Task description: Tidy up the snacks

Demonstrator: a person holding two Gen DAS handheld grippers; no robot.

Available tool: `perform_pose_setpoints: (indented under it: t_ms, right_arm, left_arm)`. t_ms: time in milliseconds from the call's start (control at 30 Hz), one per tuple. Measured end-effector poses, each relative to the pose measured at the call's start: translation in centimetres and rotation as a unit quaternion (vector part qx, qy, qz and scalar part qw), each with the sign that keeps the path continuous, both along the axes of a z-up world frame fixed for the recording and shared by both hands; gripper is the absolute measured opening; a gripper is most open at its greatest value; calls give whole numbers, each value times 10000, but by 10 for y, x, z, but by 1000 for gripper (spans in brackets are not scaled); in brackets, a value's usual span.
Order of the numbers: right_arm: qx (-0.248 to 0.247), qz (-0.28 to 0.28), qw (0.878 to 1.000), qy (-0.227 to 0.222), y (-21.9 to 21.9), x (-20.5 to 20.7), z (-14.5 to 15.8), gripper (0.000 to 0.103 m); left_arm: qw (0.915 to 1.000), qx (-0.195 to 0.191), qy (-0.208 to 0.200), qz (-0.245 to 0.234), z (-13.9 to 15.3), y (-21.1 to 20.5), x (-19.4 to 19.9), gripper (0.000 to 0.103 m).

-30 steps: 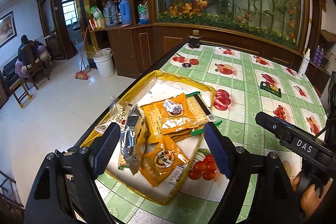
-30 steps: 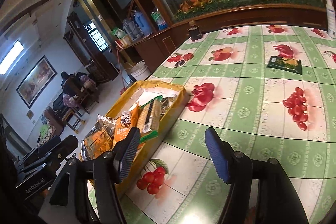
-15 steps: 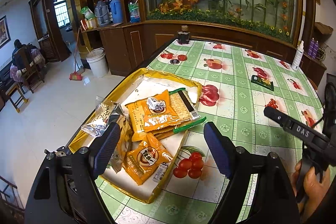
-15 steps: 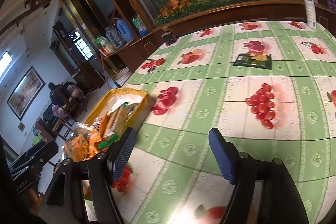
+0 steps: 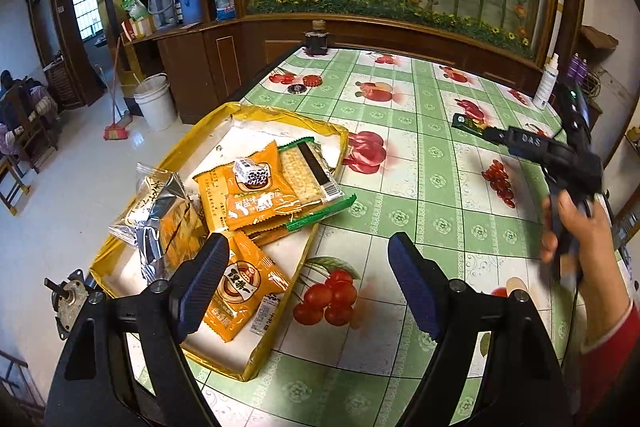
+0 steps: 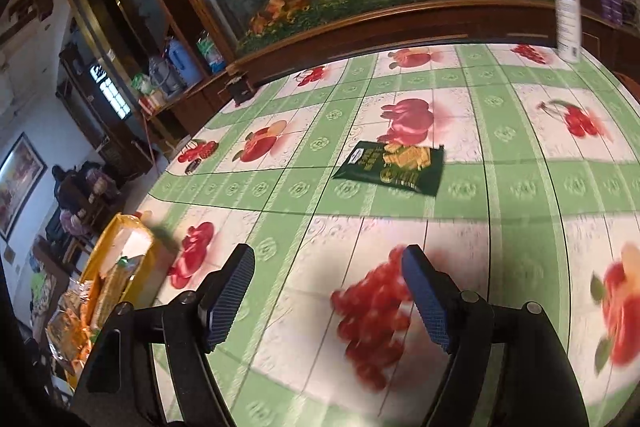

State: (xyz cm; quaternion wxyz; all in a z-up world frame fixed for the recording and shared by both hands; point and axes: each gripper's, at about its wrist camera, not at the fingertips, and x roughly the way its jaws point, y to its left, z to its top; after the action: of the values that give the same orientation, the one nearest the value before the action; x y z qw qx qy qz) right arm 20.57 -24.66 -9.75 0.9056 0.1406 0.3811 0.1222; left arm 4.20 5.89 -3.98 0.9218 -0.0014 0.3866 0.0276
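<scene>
While both claws gape empty, one dark packet (image 6: 394, 167) lies apart; tray (image 5: 192, 143) holds perhaps six

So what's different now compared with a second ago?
The right gripper swung away from the yellow tray toward the dark green packet, its jaws just opening wider with nothing between them. The left gripper hovers open over the tray; snacks unmoved.

Readable lettering: one mark only

White letters "DAS" are showing on the black body of the right gripper (image 5: 532, 143), seen from the left wrist view. The orange snack packets (image 5: 248, 195) in the yellow tray (image 5: 256, 363) and the dark green packet (image 6: 394, 167) on the table are carrying print too small or blurred to read.
</scene>
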Motion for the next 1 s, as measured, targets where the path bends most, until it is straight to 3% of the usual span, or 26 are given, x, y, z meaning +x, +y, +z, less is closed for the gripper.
perform_pose_setpoints:
  t_ms: [300,500,667,833,933,1000]
  right_arm:
    - [-1200,1280,9844,-125,21,66,2,85]
    - [-1638,1504,9741,397,17,101,-20,88]
    - [-2202,1359,9647,499,18,101,-30,94]
    - [-2311,1492,9605,428,30,79,-28,86]
    - [-2314,1476,9609,359,35,68,-26,78]
    - [-2249,1484,9624,333,38,61,-26,77]
  left_arm:
    - [9980,-621,-35,91,8,44,-3,82]
    - [9940,-1047,93,288,4,74,3,82]
    - [9922,-1209,160,241,3,72,8,82]
    - [9931,-1143,271,45,0,53,9,82]
    - [9950,-952,312,53,2,43,7,82]
    - [9965,-766,296,124,5,38,5,82]
